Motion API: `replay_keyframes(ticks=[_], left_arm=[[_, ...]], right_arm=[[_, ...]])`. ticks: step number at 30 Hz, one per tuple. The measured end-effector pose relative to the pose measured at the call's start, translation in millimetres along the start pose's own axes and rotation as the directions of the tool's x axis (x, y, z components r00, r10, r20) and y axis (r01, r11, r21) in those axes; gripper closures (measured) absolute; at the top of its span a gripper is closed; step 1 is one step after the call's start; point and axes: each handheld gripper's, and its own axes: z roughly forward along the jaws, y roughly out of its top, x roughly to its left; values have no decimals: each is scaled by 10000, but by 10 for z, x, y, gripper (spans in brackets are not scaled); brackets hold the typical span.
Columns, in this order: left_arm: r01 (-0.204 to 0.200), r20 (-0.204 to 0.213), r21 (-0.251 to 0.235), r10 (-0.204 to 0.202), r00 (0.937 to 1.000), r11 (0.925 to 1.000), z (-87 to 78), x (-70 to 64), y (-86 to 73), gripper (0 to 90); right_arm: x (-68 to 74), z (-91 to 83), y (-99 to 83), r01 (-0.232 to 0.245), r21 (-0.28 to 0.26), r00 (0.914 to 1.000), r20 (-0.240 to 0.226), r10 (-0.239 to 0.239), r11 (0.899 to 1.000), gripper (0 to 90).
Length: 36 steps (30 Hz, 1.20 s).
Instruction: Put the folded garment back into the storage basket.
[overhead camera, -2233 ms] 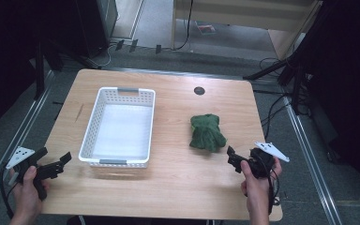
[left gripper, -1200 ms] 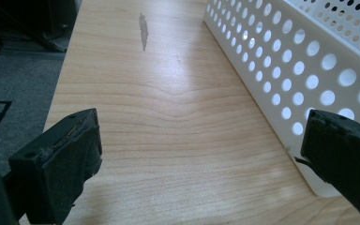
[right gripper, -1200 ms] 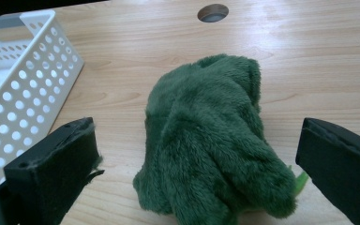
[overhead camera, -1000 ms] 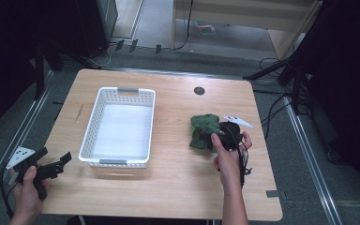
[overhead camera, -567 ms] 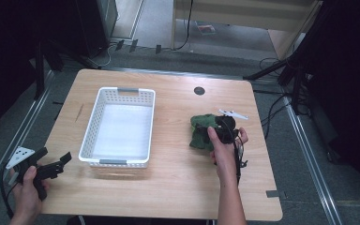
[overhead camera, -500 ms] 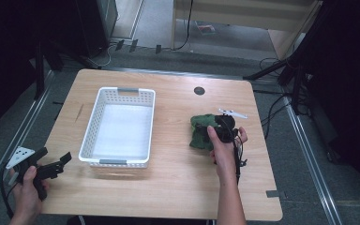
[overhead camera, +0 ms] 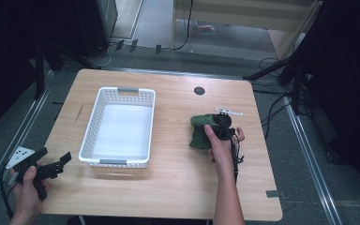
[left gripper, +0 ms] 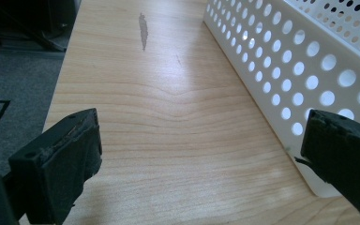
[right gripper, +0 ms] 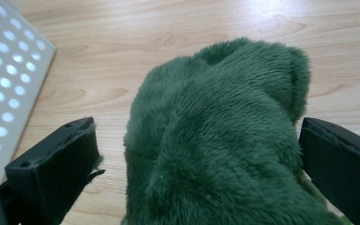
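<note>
Surface: wooden table [overhead camera: 168, 187], dark room beyond
Right gripper [right gripper: 197, 154]: jaws spread around green plush [right gripper: 215, 140]
Left gripper [left gripper: 201, 154]: gaping, white basket [left gripper: 309, 70] beside its right jaw

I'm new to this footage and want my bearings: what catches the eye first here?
The green plush toy on the right of the wooden table stands out, with the right gripper open around it, one jaw on each side. Next comes the white perforated basket at the left centre. The left gripper is open at the basket's near corner.
</note>
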Motion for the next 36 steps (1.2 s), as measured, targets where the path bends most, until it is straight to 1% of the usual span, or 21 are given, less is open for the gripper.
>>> replay_keyframes(ticks=[1, 2, 7, 8, 9, 11, 12, 18, 25, 27, 28, 29, 32, 34, 36], left_arm=[[0, 0, 0, 0, 10000, 10000, 0, 0, 0, 0], [-17, -11, 7, 17, 10000, 10000, 1, -1, 0, 0], [14, 0, -7, -14, 10000, 10000, 0, 1, 0, 0], [2, 1, -6, -2, 10000, 10000, 1, 0, 0, 0], [-9, 0, 2, 9, 10000, 10000, 0, -1, 0, 0], [21, 12, -11, -21, 10000, 10000, 0, 1, 0, 0], [26, 11, -5, -26, 10000, 10000, 0, 2, 0, 0], [29, 15, -6, -29, 10000, 10000, 0, 3, 0, 0], [21, 15, -6, -21, 10000, 10000, 0, 2, -1, 0], [7, 28, -9, -7, 10000, 10000, 2, 3, 0, 0], [7, 28, -9, -7, 10000, 10000, 2, 3, 0, 0], [11, 2, 18, -11, 10000, 10000, 2, 1, 1, 0], [14, 2, 15, -15, 10000, 10000, 2, 3, 1, 0], [5, -4, 22, -5, 10000, 10000, 2, 2, 1, 0], [7, -5, 13, -7, 10000, 10000, 0, 1, 1, 0]], right_arm=[[0, 0, 0, 0, 0, 10000, 0, 0, 10000, 0], [11, 48, -1, 43, 201, 9999, 163, -46, 9998, 0], [15, 148, -26, 194, 484, 9990, 392, -213, 9986, 0], [24, 168, -33, 157, 547, 9988, 463, -183, 9984, 0], [25, 190, -42, 225, 621, 9985, 489, -255, 9978, 0], [33, 236, -58, 282, 780, 9971, 681, -335, 9966, 0], [30, 251, -64, 318, 796, 9969, 687, -373, 9963, 0], [6, 317, -104, 107, 907, 9960, 873, -187, 9958, 0], [-11, 355, -141, 84, 891, 9945, 1030, -176, 9960, 26], [-25, 371, -177, 176, 878, 9932, 1130, -275, 9960, 44], [-25, 376, -192, 125, 839, 9928, 1180, -224, 9964, 55], [-29, 378, -207, 176, 818, 9924, 1203, -274, 9965, 66], [-32, 385, -239, 238, 591, 9914, 1267, -312, 9980, 88], [-34, 379, -245, 172, 424, 9907, 1339, -227, 9990, 126], [-43, 371, -246, 278, 333, 9911, 1291, -319, 9991, 148]])
